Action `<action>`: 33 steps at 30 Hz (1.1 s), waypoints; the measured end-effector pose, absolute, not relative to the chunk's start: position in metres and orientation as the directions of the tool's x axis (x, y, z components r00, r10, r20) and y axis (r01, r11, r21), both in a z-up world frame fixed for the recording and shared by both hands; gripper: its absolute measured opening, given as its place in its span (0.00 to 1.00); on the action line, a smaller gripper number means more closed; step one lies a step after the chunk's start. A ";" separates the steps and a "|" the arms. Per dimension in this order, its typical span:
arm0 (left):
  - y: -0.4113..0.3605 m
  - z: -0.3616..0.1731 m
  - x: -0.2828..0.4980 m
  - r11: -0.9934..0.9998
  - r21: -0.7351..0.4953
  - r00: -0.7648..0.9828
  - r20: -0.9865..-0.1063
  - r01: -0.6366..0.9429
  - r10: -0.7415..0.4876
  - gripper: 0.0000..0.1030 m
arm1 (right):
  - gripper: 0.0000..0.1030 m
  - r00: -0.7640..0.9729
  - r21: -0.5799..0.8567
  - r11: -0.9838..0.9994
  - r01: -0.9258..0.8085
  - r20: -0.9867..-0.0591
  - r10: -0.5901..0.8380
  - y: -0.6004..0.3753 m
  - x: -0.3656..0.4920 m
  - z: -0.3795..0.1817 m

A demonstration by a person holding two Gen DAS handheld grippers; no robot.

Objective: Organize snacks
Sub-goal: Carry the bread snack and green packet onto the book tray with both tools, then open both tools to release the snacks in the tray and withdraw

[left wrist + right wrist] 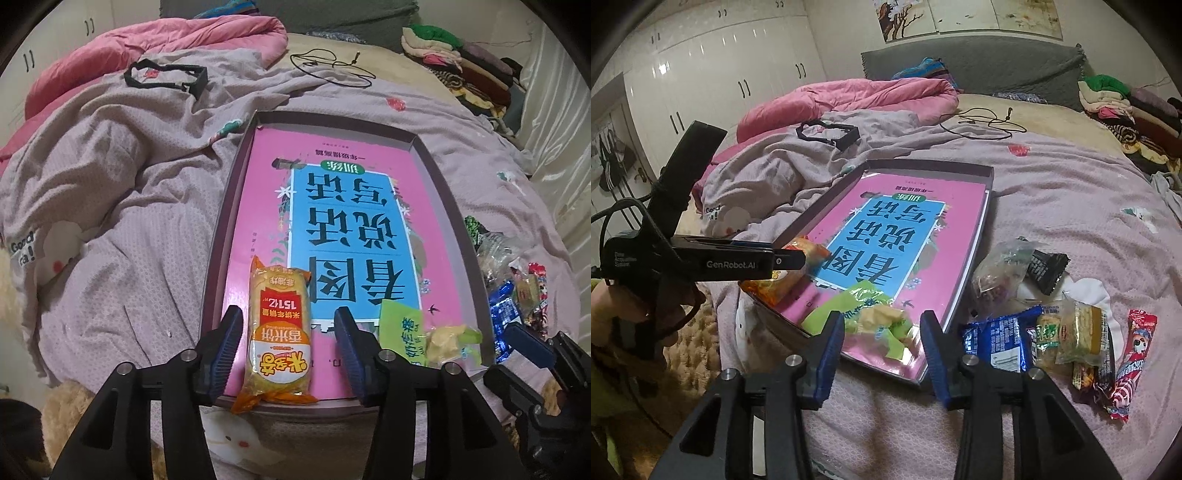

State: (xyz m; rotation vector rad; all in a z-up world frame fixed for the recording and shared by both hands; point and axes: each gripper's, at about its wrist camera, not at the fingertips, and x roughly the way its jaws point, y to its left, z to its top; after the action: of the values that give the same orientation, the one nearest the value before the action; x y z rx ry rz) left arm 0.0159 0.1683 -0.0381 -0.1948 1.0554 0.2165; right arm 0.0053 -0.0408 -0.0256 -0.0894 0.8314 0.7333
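Left claw (288,347) stands with its blue pads apart on either side of the orange rice-cracker packet (277,334), neither pad pressing on it; the packet lies flat in the near left corner of the shallow box (448,218), its long axis running from 6 toward 12 o'clock in the left wrist view, printed name upside down and its near crimped end hanging over the box's front rim. Under it lies a pink book (258,206) with a blue panel, long axis also 6 to 12. At about 4 o'clock from the packet the green wrapper (875,317) rests on the book's near edge, crumpled, its length roughly 10 to 4 in the right wrist view. Right claw (882,350) hangs open around it, pads clear of the film. Further right, on the bed's mauve cover, the loose snack pile (1067,332) sits outside the box, a red stick packet (1132,363) at its far right, pointing about 1 to 7.
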 end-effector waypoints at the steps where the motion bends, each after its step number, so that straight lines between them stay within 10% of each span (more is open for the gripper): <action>1: 0.168 -0.037 0.016 0.962 -0.058 0.478 -0.875 -0.268 0.081 0.57 | 0.46 0.447 0.204 0.755 -0.623 -0.699 0.558 -0.041 0.005 -0.025; 33: 0.128 0.009 0.006 0.988 -0.080 0.587 -0.809 -0.132 0.012 0.78 | 0.68 0.555 0.258 0.815 -0.519 -0.624 0.550 -0.086 0.011 -0.005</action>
State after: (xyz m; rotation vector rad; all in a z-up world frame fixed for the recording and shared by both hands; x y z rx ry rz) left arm 0.0062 0.1282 0.0095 -0.1369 0.9405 0.0843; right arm 0.0114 -0.0863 -0.0046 0.0453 0.7527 0.6317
